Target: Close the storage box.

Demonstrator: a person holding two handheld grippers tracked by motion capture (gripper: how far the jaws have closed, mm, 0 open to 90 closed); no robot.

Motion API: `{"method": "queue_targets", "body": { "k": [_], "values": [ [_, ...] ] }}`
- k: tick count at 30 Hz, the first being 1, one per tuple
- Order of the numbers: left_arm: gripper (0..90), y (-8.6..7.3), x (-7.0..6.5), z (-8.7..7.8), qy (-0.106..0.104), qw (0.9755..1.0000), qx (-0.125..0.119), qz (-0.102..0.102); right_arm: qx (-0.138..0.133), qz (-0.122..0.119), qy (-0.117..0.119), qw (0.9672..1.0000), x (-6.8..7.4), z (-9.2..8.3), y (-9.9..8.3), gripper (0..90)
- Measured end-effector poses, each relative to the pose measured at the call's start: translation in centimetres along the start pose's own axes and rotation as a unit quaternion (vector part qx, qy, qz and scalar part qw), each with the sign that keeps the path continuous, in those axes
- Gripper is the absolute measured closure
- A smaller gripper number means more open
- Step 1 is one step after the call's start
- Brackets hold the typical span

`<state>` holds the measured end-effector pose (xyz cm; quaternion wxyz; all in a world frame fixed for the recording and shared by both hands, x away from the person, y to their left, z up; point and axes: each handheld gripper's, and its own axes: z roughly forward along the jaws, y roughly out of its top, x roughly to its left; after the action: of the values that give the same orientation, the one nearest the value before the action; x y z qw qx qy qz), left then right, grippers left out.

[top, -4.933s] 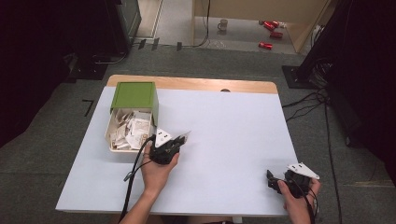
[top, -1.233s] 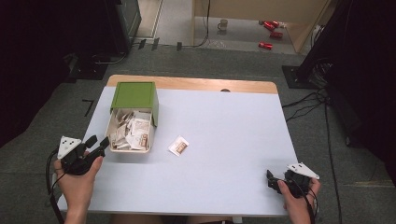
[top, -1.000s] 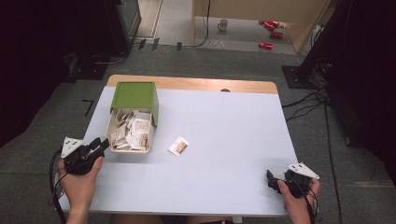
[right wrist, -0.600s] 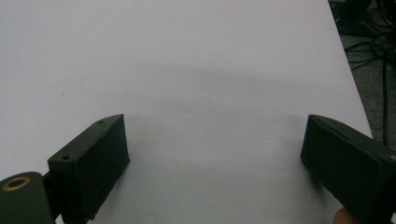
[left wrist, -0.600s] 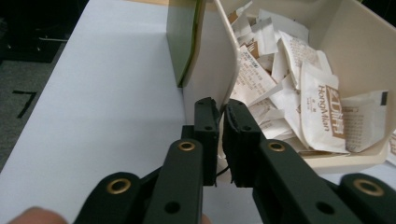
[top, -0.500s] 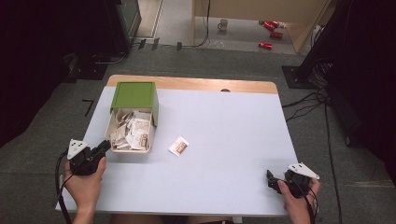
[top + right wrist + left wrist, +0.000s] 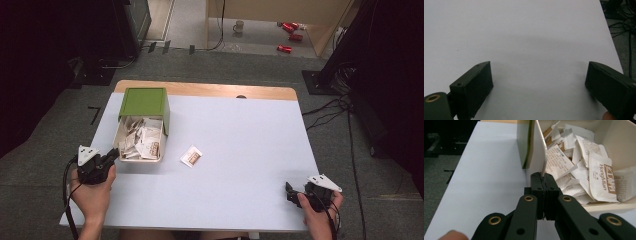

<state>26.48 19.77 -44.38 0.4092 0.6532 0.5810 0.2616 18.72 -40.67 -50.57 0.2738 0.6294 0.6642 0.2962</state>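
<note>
1. Left gripper view: my left claw has just clamped shut on the near-left wall of the box, its thin edge pinched between the pads.
2. Packets fill the box; one packet lies on the table to its right.
3. My right claw gapes wide at the table's near right corner, grasping nothing.
</note>
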Motion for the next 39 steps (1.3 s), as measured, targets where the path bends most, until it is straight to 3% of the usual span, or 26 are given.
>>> {"method": "queue_targets", "body": {
  "k": [9, 13, 31, 34, 36, 39],
  "values": [
    [90.0, 1.1, -0.7, 1.1, 0.006, 0.9998, 0.012, -0.015, 0.000, 0.001, 0.000, 1.0000, 0.0, 0.0, 0.0, 7.1],
    [90.0, 1.9, -0.9, 1.8, 0.013, 0.9997, 0.021, -0.009, 0.000, 0.001, 0.000, 1.0000, 0.0, 0.0, 0.0, 7.0],
    [90.0, 3.3, 0.4, 4.0, 0.001, 0.9997, 0.018, -0.015, 0.001, 0.001, 0.000, 1.0000, 0.0, 0.0, 0.0, 7.0],
    [89.4, 3.4, 0.8, 4.4, -0.011, 0.9996, 0.016, -0.018, 0.001, 0.001, 0.000, 1.0000, 0.0, 0.0, 0.0, 7.0],
    [87.9, 3.3, 1.3, 4.5, -0.030, 0.9989, 0.016, -0.032, 0.000, 0.002, 0.000, 1.0000, 0.0, 0.0, 0.0, 7.0],
    [80.9, 2.8, 1.7, 4.5, -0.050, 0.9977, 0.013, -0.044, 0.001, 0.001, 0.000, 1.0000, 0.0, 0.0, 0.0, 7.0]
  ]
}}
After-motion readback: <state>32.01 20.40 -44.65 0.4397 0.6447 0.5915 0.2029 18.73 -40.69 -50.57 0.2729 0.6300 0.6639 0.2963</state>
